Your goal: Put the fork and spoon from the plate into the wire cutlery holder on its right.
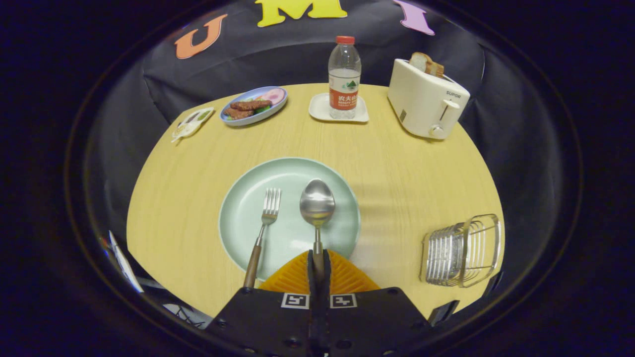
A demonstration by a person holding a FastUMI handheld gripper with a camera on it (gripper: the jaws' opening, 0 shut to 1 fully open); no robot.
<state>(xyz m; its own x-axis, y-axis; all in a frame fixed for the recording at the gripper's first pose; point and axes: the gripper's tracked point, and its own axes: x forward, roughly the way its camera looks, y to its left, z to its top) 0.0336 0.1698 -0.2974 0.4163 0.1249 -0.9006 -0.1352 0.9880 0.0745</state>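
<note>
Wooden tabletop (397,178) carries a pale green plate (238,218) with the fork (263,228) and spoon (317,208) both on it, so nothing is delivered yet. The wire cutlery holder (461,250) lies near right, apparently unfilled. The tongs (318,265) are clenched on the spoon's handle, its bowl just ahead; the fork lies just left.

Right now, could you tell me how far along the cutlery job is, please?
Nothing is in the wire cutlery holder yet. In hand: the claw is closed on the spoon handle, with the bowl over the green plate. Left: carry the spoon to the holder on the right of the plate, then return for the fork, which lies on the plate.
</note>
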